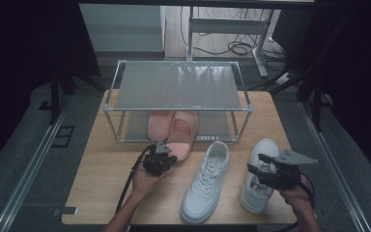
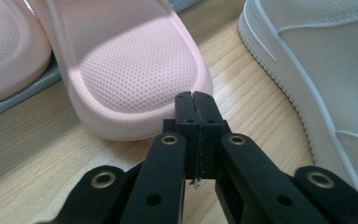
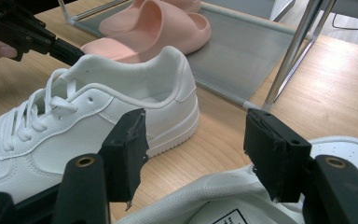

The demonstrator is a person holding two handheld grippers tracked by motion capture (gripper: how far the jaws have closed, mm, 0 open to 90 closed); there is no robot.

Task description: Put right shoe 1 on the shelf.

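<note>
With its fingers together, the left gripper [image 2: 196, 100] should nudge the pink slipper [image 2: 135, 70] squarely onto the rack's lower shelf [image 1: 217, 126], while the right gripper [image 3: 193, 154], fingers apart, waits over the white sneaker [image 3: 242, 200].

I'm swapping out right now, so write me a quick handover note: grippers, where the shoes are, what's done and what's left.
Left gripper: jaws shut, empty, tips at the heel edge of the right pink slipper, which lies half on the rack's lower shelf, heel out on the table.
Right gripper: jaws open, empty, over the heel opening of the right sneaker.
Left pink slipper sits on the lower shelf. Left sneaker lies on the table between the grippers.
Done: one slipper shelved.
Left, probably: push the other slipper fully in, then shelve both sneakers.
</note>
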